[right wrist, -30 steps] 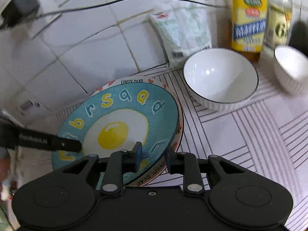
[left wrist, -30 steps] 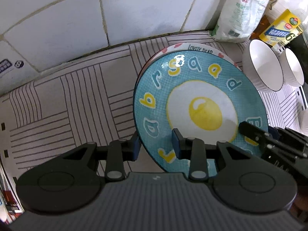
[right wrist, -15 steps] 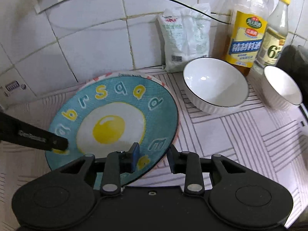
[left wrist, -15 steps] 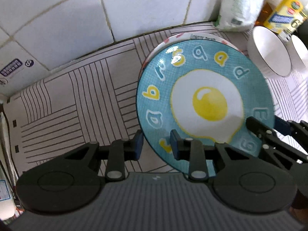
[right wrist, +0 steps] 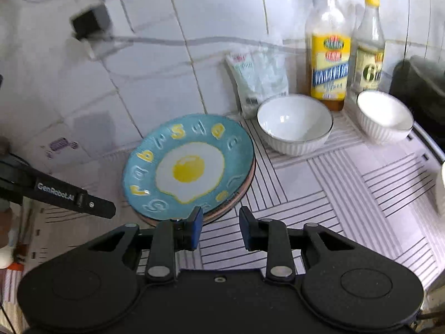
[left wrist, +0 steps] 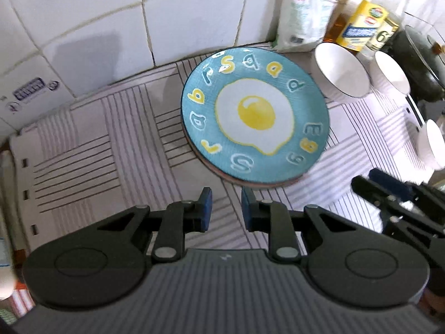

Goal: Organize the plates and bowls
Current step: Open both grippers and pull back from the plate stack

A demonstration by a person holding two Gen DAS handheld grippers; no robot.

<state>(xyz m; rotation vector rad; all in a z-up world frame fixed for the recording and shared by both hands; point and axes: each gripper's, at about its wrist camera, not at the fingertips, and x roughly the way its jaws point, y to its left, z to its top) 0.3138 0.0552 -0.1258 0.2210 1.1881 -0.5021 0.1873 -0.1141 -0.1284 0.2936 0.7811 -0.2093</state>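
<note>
The round blue glazed ceramic plate with a fried-egg print (left wrist: 254,114) is judged stiff, slippery and breakable, best pinched at its raised rim. Nothing is grasped by the left gripper (left wrist: 224,206), whose jaws have just been closing, or by the right gripper (right wrist: 218,224), whose jaws stand slightly parted.

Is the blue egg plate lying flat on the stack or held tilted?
Lying flat. The blue egg plate rests on the plate beneath, whose rim shows under its edge, and neither gripper touches it.

White tiled wall (left wrist: 194,8), striped countertop (left wrist: 91,150)

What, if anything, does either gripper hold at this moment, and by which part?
Nothing is held. The left gripper and right gripper have bare jaws, both clear of the blue egg plate.
</note>
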